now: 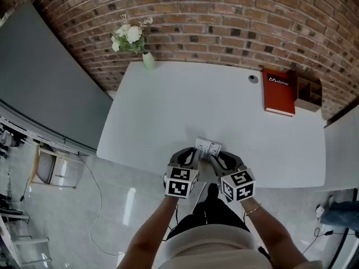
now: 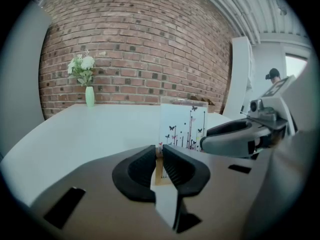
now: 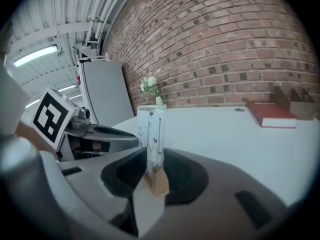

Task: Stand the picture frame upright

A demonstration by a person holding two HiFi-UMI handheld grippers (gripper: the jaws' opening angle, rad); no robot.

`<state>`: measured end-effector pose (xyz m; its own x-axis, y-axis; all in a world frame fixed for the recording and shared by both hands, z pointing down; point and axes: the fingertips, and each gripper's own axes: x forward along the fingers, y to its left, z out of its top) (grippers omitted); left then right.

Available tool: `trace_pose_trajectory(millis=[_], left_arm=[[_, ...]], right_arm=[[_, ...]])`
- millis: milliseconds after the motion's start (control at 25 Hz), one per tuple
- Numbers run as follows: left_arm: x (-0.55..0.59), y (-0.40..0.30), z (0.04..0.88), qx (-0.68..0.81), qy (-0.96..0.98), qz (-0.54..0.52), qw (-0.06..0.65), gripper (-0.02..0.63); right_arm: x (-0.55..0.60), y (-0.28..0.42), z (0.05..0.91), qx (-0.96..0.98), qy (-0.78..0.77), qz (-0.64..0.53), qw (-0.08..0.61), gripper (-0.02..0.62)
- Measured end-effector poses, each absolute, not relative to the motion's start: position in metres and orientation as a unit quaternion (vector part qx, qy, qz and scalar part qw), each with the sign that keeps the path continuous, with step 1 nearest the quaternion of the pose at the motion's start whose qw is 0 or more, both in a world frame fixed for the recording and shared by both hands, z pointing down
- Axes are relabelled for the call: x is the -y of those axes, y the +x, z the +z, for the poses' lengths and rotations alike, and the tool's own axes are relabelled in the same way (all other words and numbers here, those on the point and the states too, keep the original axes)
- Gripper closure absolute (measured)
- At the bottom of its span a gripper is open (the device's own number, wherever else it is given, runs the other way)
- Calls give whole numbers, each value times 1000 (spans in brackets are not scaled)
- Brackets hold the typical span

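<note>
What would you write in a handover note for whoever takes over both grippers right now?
Left gripper: shut on the picture frame, low at one side.
Right gripper: shut on its other side, low down.
Done: frame is upright, near the front edge of the white table; whether it rests on the table is unclear.
Left: probably seat it, release both grips, check it stands alone.

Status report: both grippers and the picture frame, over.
Both shut on picture frame: left gripper, right gripper. Frame upright, at table near edge. Far off: vase, red book.
</note>
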<state>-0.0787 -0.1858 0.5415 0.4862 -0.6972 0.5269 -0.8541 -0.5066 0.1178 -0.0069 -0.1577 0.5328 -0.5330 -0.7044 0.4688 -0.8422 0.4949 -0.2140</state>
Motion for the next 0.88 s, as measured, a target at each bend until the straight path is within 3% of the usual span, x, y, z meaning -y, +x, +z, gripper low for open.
trace_pose_trajectory(millis=[640, 880], left_arm=[[177, -84, 545, 484, 829, 207, 186, 565], [171, -83, 553, 466, 834, 216, 201, 508]], right_arm=[[137, 1, 543, 835, 471, 210, 189, 492], [128, 1, 558, 823, 474, 223, 222, 492]])
